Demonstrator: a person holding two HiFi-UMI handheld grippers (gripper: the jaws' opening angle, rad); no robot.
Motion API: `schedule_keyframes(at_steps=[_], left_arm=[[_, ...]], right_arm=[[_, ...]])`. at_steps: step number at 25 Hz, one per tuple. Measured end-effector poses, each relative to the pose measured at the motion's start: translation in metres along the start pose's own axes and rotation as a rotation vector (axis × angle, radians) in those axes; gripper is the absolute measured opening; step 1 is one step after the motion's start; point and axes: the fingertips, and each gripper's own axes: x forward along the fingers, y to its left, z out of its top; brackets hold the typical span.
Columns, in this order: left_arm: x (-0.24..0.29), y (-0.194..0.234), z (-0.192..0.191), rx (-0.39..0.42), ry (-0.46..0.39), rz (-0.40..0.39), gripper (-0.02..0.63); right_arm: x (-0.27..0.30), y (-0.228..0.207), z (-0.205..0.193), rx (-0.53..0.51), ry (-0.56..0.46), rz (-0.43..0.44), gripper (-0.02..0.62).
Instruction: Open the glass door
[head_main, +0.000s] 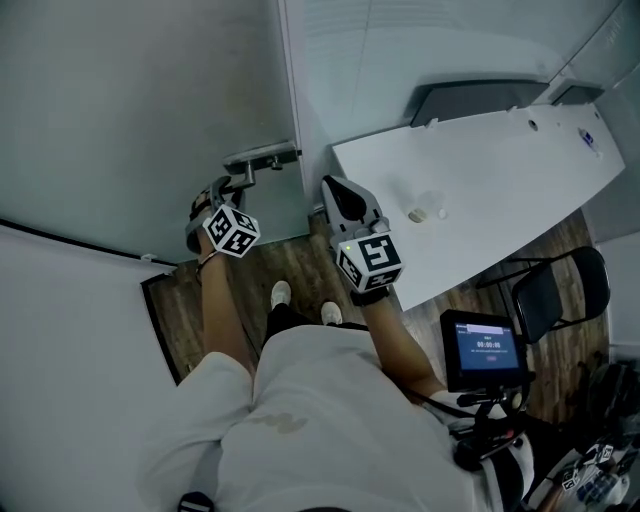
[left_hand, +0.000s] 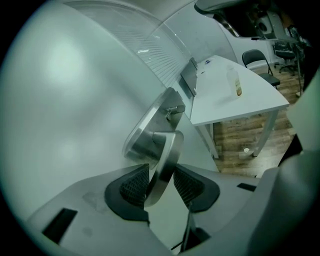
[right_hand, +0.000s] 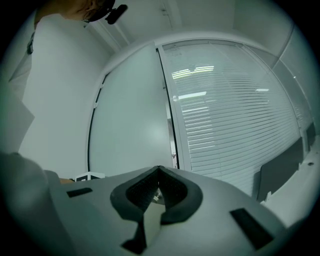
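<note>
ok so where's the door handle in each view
head view: door handle upper middle, on the door edge.
left gripper view: door handle dead centre, gripped in the left tongs.
right gripper view: not clearly visible.
shared landmark: the slatted blinds, in all three.

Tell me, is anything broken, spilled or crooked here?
Nothing stands out. The handle sits between the left hand-held gripper's jaws. The door looks whole, and the bottle stands upright on the table.

Door handle (left_hand: 162, 162) between jaws of left gripper (left_hand: 161, 184) — table (head_main: 500, 170) off right, chair (head_main: 555, 290) beside it.
</note>
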Motion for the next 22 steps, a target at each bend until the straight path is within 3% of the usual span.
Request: schedule_keyframes(at_steps=[8, 13, 18, 22], left_arm=[[-0.035, -0.022, -0.01, -0.022, 0.02, 0.026, 0.14], [-0.085, -0.046, -0.035, -0.034, 0.025, 0.027, 0.146], [-0.078, -0.053, -0.026, -0.034, 0.006, 0.006, 0.152], [-0.105, -0.066, -0.04, -0.035, -0.013, 0.003, 0.156]], right_arm=[[-0.031, 0.013, -0.008, 0.021, 0.002, 0.056, 0.003], [-0.057, 0.049, -0.004, 0.025, 0.001, 0.084, 0.003], [-0.041, 0.038, -0.003, 0.023, -0.001, 0.1, 0.003], [-0.05, 0.057, -0.001, 0.008, 0.005, 0.09, 0.003]])
